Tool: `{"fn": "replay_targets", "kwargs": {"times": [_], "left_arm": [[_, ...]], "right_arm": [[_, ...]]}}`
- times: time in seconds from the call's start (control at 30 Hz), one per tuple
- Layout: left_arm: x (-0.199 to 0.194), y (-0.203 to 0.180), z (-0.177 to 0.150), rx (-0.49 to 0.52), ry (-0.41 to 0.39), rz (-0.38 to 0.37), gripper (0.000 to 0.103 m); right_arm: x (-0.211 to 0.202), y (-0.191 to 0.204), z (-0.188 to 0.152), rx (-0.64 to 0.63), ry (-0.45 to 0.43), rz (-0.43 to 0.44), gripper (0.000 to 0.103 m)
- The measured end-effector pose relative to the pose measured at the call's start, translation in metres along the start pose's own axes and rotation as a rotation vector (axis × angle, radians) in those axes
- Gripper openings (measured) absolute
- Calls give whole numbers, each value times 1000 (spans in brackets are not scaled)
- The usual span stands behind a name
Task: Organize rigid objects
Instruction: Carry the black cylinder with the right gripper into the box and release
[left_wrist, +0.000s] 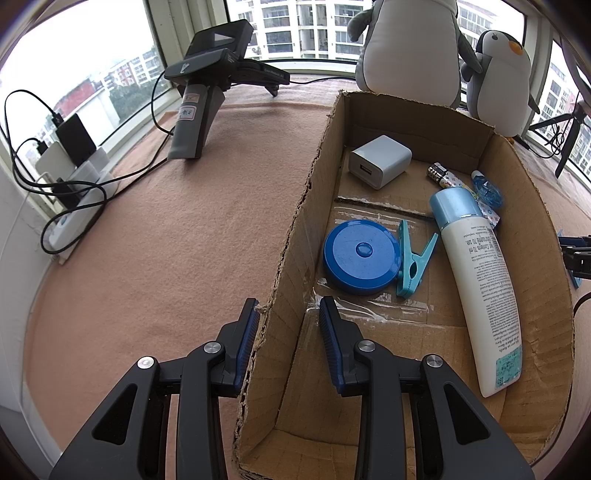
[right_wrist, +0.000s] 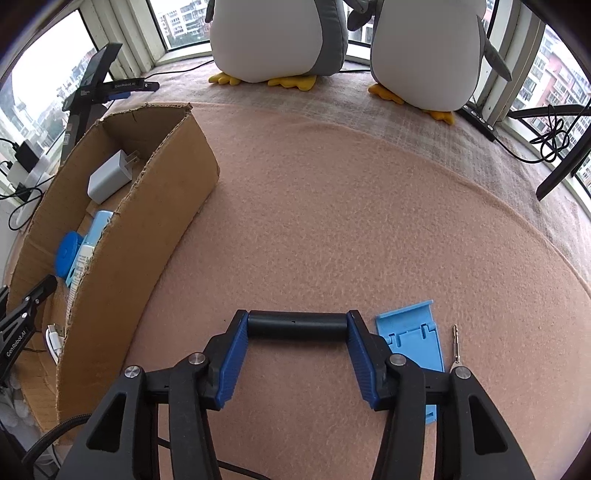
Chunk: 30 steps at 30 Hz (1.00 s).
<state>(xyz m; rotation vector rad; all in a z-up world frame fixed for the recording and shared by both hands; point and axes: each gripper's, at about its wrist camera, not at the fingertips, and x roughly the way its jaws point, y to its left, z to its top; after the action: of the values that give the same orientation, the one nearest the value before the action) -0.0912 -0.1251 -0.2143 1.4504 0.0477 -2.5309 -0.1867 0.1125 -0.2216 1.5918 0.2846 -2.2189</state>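
Observation:
A cardboard box (left_wrist: 291, 236) lies on the pink cloth and holds a white charger (left_wrist: 380, 160), a blue round case (left_wrist: 360, 256), a teal clothes peg (left_wrist: 413, 258), a white bottle with a blue cap (left_wrist: 476, 280), a small combination lock (left_wrist: 436, 171) and a blue tape dispenser (left_wrist: 487, 188). My left gripper (left_wrist: 288, 314) is open, its fingers on either side of the box's left wall. My right gripper (right_wrist: 297, 325) is shut on a black cylinder (right_wrist: 297, 325), gripped end to end just above the cloth. The box (right_wrist: 147, 229) stands to its left.
A blue plastic stand (right_wrist: 412, 339) and a small metal key (right_wrist: 455, 345) lie right of the right gripper. Two plush penguins (right_wrist: 280, 40) sit at the back by the windows. A black device on a stand (left_wrist: 207, 92) and chargers with cables (left_wrist: 70, 173) are at the left.

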Motion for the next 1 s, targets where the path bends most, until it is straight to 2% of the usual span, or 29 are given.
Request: {"fn": "replay_targets", "kwargs": {"times": [0.2,0.4,0.7,1.0], "left_arm": [[0,0,0,0,0,0,31],[0,0,0,-1,-1,-1,31],[0,0,0,-5,-1,-3,31],[-1,-1,0,-10,-2,-6,31]], "right_arm": [[-6,1,-4,10,-17,17,48],[-34,9,-3,7,-81,28,48],[-84,42,15,-55,-200,86,48],[-93,86,33,-116,-232,167,48]]}}
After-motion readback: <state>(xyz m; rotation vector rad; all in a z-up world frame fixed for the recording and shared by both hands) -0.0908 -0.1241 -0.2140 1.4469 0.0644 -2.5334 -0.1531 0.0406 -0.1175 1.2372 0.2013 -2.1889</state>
